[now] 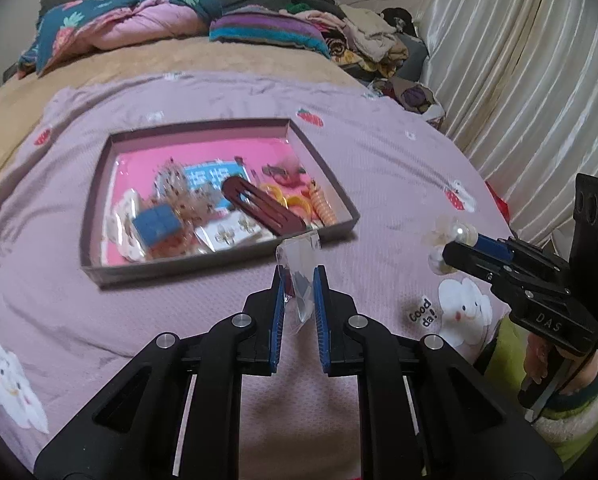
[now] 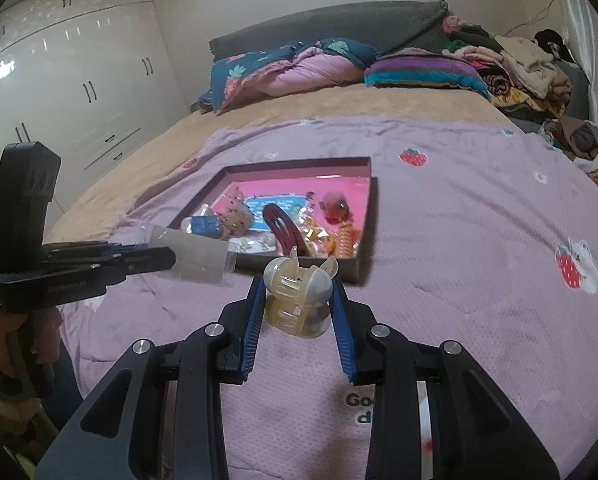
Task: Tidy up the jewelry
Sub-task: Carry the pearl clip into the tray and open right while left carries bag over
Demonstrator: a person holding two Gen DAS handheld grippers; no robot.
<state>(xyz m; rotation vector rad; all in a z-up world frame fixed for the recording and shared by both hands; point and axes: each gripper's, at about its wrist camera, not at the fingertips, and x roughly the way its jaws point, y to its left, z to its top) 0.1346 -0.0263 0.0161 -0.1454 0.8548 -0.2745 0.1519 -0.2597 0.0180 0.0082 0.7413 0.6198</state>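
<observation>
Nearest the left wrist camera, the left gripper was clamped on a small clear plastic bag, which stood upright between its blue pads above the bedspread. In the right wrist view the same bag projected sideways from that gripper, held by a hand at the frame's left edge. The right gripper was closed on a cream hair claw clip with pearl-like ends, its pads pressing both sides; seen from the left wrist, the clip sat at the tip of the right gripper. Both tools were held above a lilac bedspread printed with strawberries and white animals. Beyond them, a shallow tray with a pink floor lay on the bedspread, holding a dark red hair clip, a blue box, orange rings and carded pieces. Farther off lay a tan blanket, folded quilts and piled clothing.
</observation>
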